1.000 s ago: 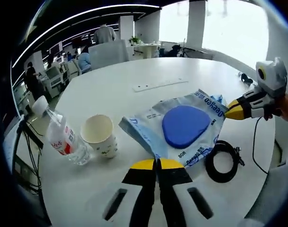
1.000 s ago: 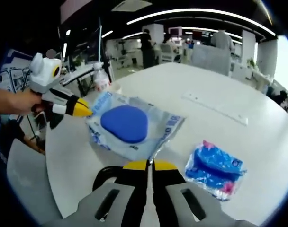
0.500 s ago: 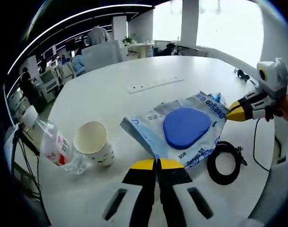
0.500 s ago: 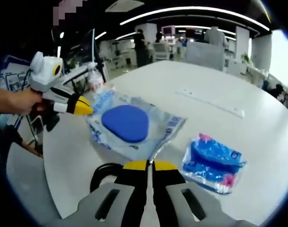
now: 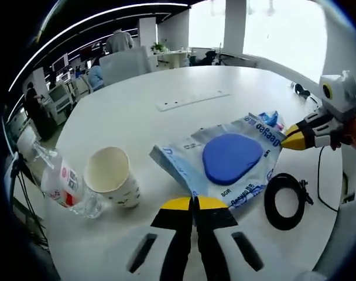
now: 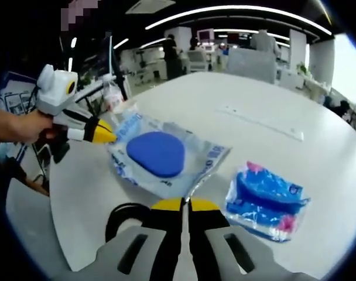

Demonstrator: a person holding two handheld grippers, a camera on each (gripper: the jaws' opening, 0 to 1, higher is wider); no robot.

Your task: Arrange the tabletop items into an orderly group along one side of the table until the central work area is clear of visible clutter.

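In the left gripper view, going left to right across the white worktop (image 5: 166, 88): a plastic bottle (image 5: 61, 184) lies on its side at nine o'clock, just beside a paper cup (image 5: 112, 177) standing upright. A clear pouch with a blue pad (image 5: 228, 158) sits at centre, and a coiled black cable (image 5: 288, 201) at four o'clock. The left gripper (image 5: 194, 206) has its fingers pressed together, holding nothing. The right gripper (image 6: 185, 206) is likewise pinched closed and empty, with a small blue packet (image 6: 266, 199) at three o'clock. Risk, as I judge it: closed fingers nudging things could tip the light cup — or roll the bottle off the near edge.
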